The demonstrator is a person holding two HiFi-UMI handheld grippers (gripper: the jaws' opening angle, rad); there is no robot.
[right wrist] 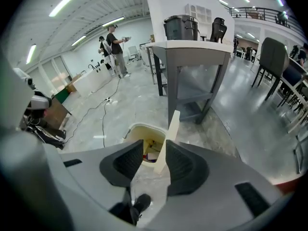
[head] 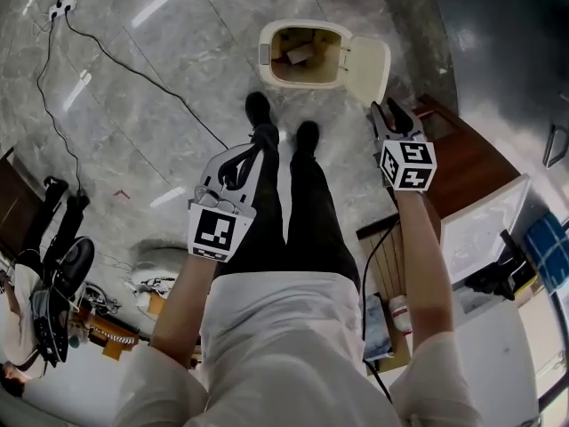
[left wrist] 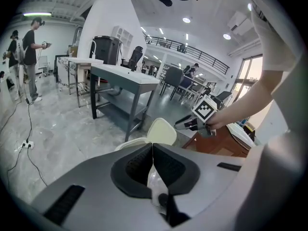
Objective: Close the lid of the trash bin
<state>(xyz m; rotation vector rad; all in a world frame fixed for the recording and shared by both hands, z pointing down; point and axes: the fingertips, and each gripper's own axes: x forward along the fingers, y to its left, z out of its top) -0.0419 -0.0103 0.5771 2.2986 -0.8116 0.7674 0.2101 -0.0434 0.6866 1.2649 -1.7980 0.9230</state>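
The cream trash bin (head: 302, 56) stands on the floor ahead of the person's feet, with scraps inside. Its lid (head: 366, 68) is swung open to the right and stands upright. My right gripper (head: 388, 109) hovers just below the lid's near edge, jaws open. In the right gripper view the lid (right wrist: 169, 136) shows edge-on in the gap of the right gripper (right wrist: 154, 163), and the pads do not press on it. My left gripper (head: 262, 138) hangs above the person's left shoe, shut and empty. The left gripper (left wrist: 152, 150) looks toward the lid (left wrist: 161, 131).
A brown wooden cabinet (head: 462, 163) stands just right of the bin and the right arm. A black cable (head: 133, 69) runs across the marble floor from a power strip (head: 62, 7). A grey table (right wrist: 192, 57) stands behind the bin. Another person (left wrist: 30, 52) stands far off.
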